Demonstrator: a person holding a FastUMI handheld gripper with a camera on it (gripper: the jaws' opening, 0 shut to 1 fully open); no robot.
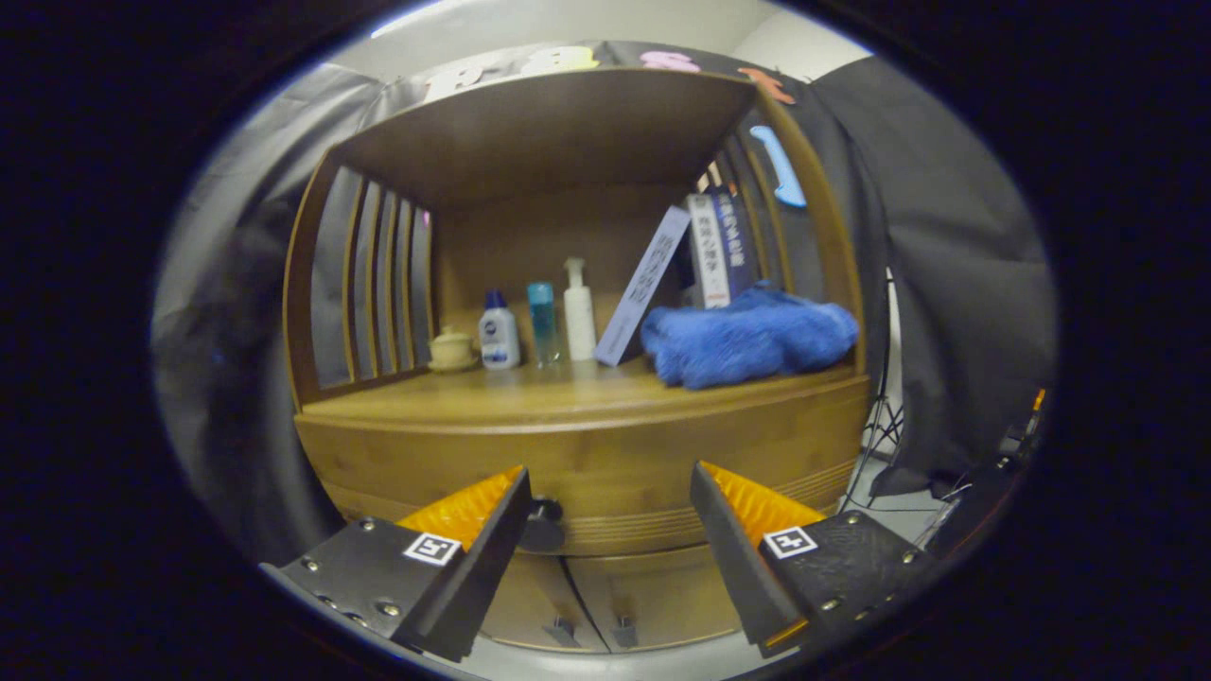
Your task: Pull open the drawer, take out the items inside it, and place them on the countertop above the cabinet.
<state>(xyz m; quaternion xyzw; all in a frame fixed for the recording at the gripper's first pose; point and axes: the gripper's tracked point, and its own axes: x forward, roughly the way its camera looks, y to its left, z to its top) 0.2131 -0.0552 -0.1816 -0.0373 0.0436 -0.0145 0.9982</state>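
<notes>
Fingers (pixel 478 530) of the gripper (pixel 610 511) stand apart, holding nothing, before the closed drawer (pixel 605 473); its dark knob (pixel 543 530) peeks beside the left finger. Three bottles (pixel 499 331) line the countertop's (pixel 530 392) back edge beside one small pot (pixel 452 350), three books (pixel 708 248) with unreadable spines, and one blue towel (pixel 747 336) at the right edge.

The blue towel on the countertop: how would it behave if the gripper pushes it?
The blue towel looks soft and bunched, so it would probably crumple rather than slide. It likely weighs little. It lies against the books, so it might nudge them. The gripper is open.
</notes>
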